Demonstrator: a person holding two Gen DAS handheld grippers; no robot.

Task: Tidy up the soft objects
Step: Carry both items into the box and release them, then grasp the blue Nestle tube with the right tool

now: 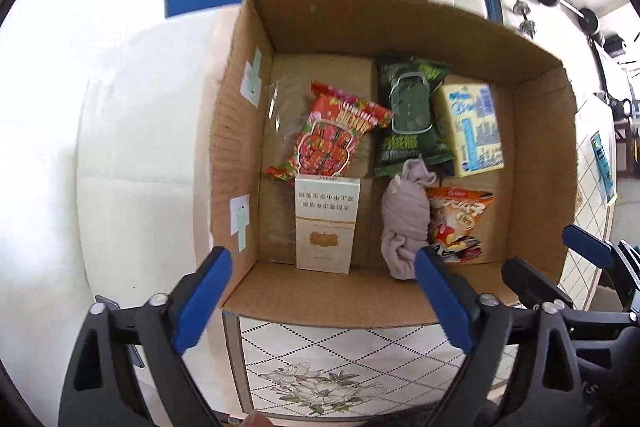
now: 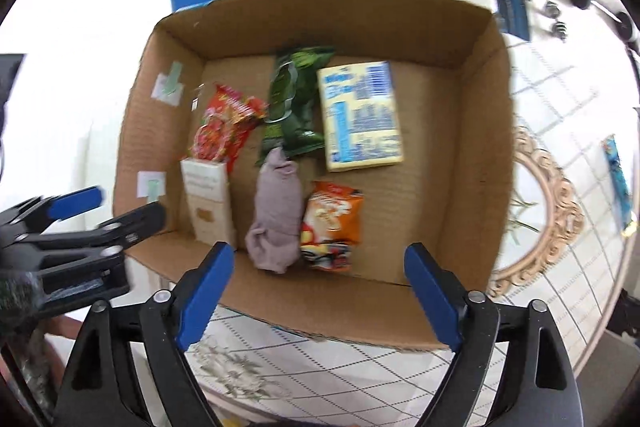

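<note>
The rolled grey cloth bundle (image 2: 276,217) lay inside the open cardboard box (image 2: 472,99), nearest the front wall, touching the orange snack packet (image 2: 332,223). Both grippers hovered with jaws wide apart, holding nothing: left gripper (image 1: 324,291), right gripper (image 2: 320,291). Judged step: choosing; next, descending around the cloth.

Right wrist view motion-blurred: print on the yellow rectangular carton (image 2: 362,117) unreadable. The blue-padded left claw (image 1: 322,301) covers the lower end of the grey rolled cloth bundle (image 1: 404,217). Orange snack packet (image 1: 460,223) partly hidden behind the bundle. A crumpled clear wrapper (image 1: 280,107), possibly plastic, is indistinct beside the red packet (image 1: 332,135).
</note>
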